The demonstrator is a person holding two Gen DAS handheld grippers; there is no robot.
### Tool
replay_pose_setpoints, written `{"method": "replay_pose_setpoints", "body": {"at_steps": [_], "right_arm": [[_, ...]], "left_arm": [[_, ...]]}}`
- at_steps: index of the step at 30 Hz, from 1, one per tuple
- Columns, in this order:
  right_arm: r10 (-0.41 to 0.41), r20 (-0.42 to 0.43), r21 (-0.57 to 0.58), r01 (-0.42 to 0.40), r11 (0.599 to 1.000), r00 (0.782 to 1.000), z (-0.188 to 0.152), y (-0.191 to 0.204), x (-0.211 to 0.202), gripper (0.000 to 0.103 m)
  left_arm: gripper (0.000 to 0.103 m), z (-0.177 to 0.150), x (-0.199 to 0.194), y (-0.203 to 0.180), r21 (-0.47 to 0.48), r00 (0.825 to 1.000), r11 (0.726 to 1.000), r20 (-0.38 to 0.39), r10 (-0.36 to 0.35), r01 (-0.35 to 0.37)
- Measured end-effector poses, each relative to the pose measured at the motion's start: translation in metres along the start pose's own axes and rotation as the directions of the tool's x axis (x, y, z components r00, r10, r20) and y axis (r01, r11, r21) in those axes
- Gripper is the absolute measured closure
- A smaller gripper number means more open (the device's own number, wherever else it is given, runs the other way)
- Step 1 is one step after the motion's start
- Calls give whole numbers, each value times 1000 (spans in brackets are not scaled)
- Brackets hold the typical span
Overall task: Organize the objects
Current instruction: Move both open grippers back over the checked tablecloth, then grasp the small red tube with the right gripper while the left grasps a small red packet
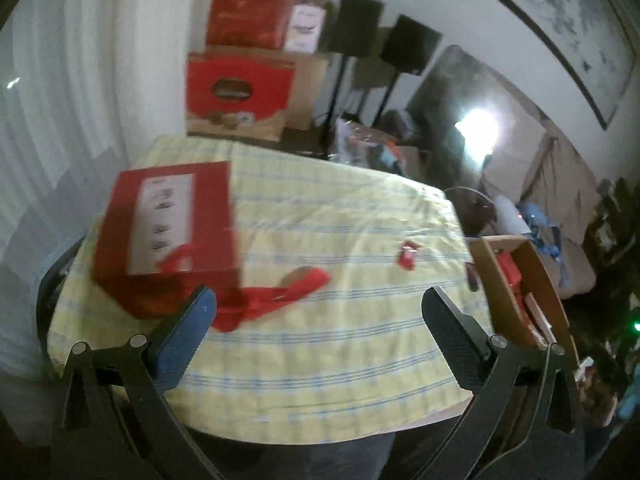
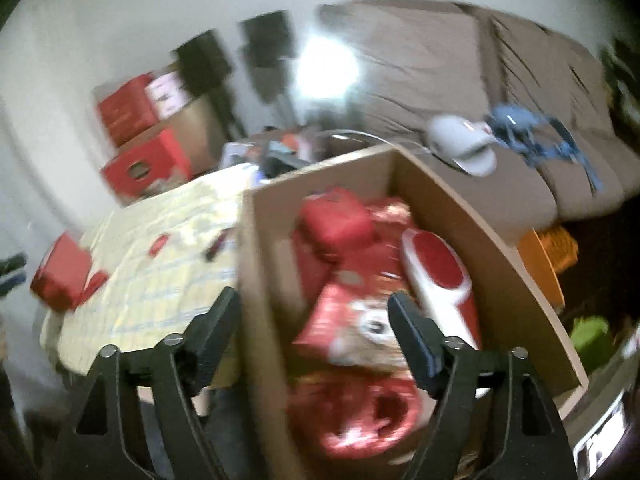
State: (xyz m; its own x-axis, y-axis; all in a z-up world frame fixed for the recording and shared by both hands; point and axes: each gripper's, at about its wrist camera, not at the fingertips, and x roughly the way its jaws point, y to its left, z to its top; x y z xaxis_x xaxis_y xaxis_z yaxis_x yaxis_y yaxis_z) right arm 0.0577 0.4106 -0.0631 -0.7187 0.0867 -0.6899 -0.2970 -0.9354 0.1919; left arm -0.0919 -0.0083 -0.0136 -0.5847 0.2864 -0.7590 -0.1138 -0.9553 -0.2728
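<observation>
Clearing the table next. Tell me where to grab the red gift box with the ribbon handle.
Judging from the left wrist view, take the red gift box by its red ribbon handle, which loops up at its near edge. Come from the near side; the box looks too wide for the open left gripper.

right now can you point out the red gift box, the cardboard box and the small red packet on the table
red gift box (image 1: 168, 224), left wrist view, its windowed top
cardboard box (image 2: 256, 264), right wrist view, its left wall
small red packet (image 1: 408, 255), left wrist view, its middle

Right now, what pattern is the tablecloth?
The tablecloth is pale yellow with thin blue stripes in a check; the left wrist view shows it best.
</observation>
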Motion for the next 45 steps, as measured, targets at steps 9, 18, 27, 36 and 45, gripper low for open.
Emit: {"method": "replay_pose_setpoints", "body": {"at_steps": [9, 18, 27, 36, 45], "right_arm": [[81, -101, -262, -105, 959, 992, 7, 136, 77, 20], [-135, -142, -151, 113, 982, 981, 25, 142, 186, 36], [-206, -108, -156, 188, 970, 973, 25, 134, 206, 86], [-100, -98, 10, 102, 995, 990, 14, 103, 166, 86], [-96, -72, 87, 102, 991, 993, 9, 78, 131, 86]], "left_arm": [[0, 11, 35, 7, 12, 998, 999, -35, -42, 42], [0, 6, 67, -59, 240, 997, 969, 25, -67, 59], [0, 5, 141, -110, 393, 972, 890, -132, -194, 231], [24, 8, 209, -157, 406, 958, 880, -237, -159, 247], [87, 5, 213, -152, 397, 983, 908, -167, -73, 135]]}}
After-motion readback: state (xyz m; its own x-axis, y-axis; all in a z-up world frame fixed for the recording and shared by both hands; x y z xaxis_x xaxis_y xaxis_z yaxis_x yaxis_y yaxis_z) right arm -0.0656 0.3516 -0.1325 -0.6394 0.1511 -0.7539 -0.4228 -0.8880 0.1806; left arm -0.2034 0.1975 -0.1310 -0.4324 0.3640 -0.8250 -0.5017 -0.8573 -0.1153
